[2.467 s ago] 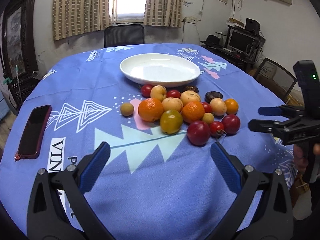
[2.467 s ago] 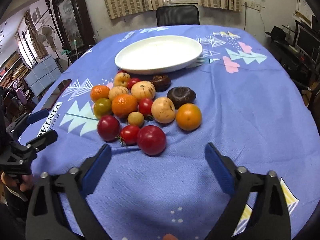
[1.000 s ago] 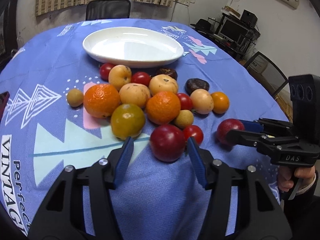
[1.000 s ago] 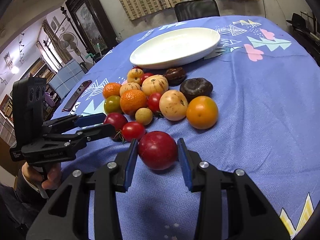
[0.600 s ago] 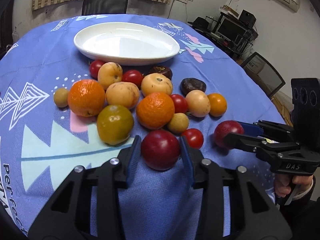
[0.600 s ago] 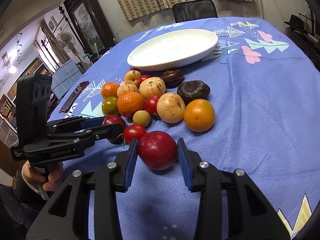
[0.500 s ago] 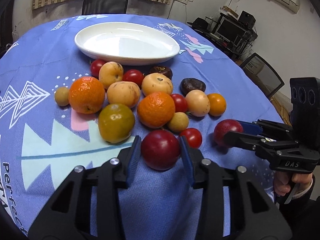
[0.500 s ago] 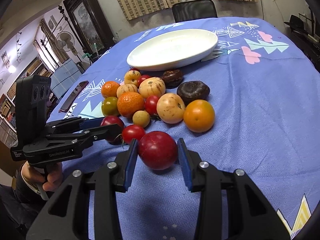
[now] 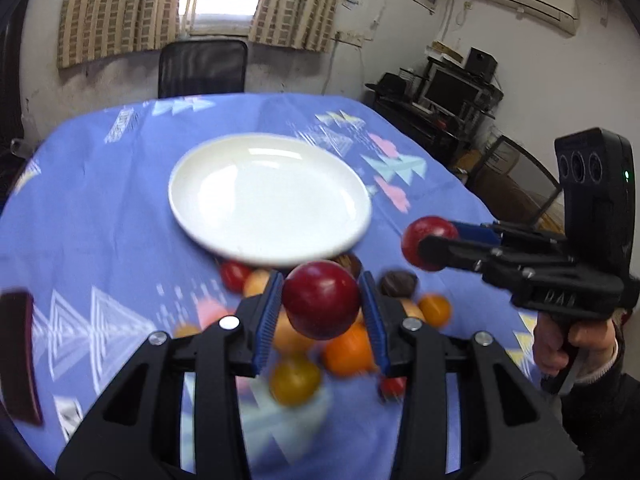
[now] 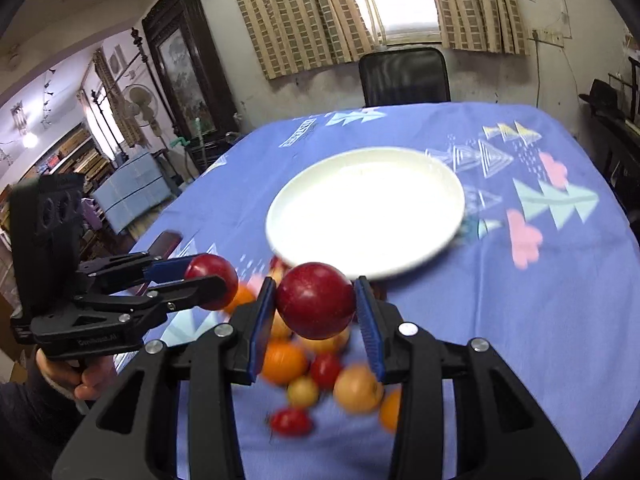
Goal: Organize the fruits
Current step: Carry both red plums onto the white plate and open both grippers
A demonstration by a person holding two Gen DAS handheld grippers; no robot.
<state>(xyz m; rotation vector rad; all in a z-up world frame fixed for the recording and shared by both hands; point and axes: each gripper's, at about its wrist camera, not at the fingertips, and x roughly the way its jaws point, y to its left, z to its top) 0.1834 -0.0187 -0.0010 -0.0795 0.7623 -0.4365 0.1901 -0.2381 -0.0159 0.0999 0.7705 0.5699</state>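
My left fingers (image 9: 275, 312) and right fingers (image 10: 260, 316) each clamp a red plum (image 9: 321, 305) (image 10: 315, 300) across its middle. Smooth, round, likely bruisable; the white plate (image 9: 192, 216) lies at twelve o'clock.

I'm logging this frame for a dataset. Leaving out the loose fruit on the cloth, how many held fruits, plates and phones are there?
Held red fruit: 2, one fruit in the left gripper, one fruit in the right gripper.
Plate: 1, bare.
Phone: 1.
Total: 4.
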